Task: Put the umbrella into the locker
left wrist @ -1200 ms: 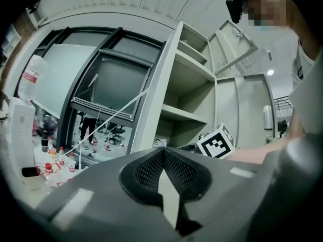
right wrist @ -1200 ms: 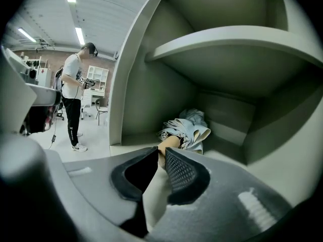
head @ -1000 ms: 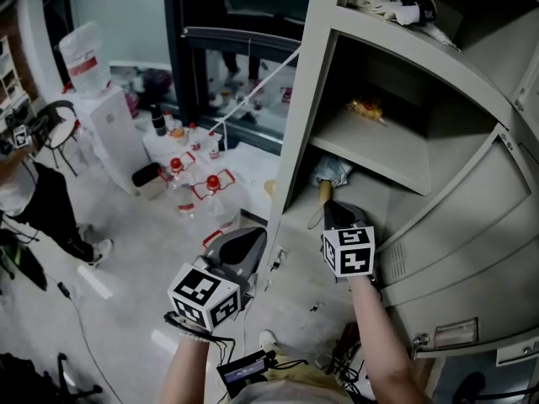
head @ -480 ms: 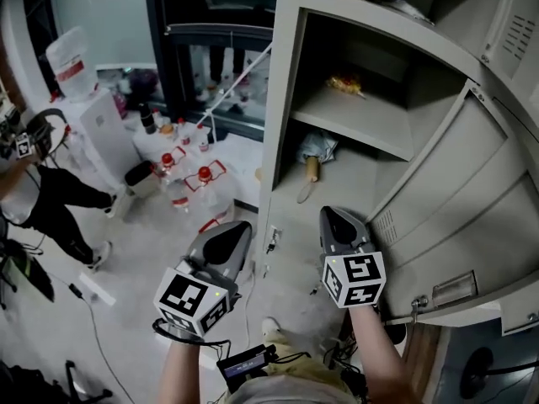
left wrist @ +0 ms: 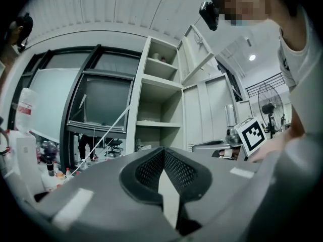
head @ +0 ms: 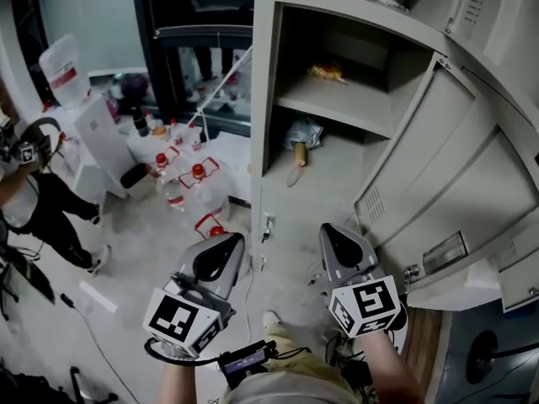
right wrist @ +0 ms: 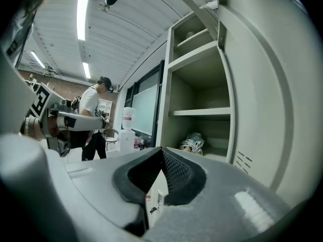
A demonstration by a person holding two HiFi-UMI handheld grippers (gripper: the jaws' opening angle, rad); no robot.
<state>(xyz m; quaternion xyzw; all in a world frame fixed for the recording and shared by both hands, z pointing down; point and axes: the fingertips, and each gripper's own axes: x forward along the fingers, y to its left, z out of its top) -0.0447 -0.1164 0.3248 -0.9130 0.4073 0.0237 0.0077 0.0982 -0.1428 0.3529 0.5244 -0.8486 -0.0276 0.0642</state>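
Lying on the lower shelf (head: 337,171) of the locker (head: 263,91), the umbrella (head: 301,137) is well ahead of both jaws. The left gripper (head: 217,257) and right gripper (head: 341,249) have their jaws pressed together, empty. Placement looks done; the door (head: 438,167) stands open.

A pale floor (head: 126,242) spreads out on the left. At the far left stands a white water dispenser (head: 88,133), with red-capped bottles (head: 199,175) clustered on the floor near it. Dark-framed windows (head: 206,70) line the far wall. Strip lights (right wrist: 81,14) glow on the ribbed ceiling (right wrist: 121,29).
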